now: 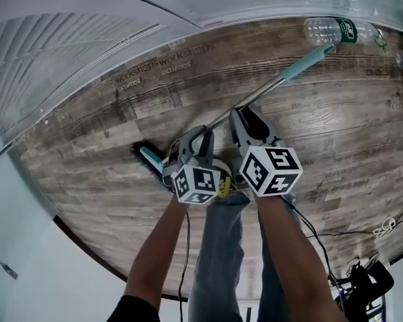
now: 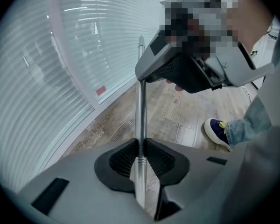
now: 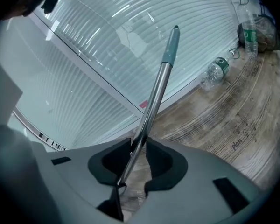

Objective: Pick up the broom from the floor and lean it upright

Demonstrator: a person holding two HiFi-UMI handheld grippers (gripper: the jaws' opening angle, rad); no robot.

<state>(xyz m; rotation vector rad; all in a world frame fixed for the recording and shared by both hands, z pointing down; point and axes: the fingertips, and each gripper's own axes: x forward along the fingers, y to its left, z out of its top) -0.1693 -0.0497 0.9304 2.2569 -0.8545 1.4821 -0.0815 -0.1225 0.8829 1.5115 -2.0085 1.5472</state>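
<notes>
Hand-held grippers narrowly apart, clamping broom handle

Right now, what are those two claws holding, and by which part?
The broom, by its metal pole: left gripper low near the brush, right gripper further up.

Wood-plank floor under me: a plastic bottle lying on its side by the window wall, cables off right, my shoe planted.
</notes>
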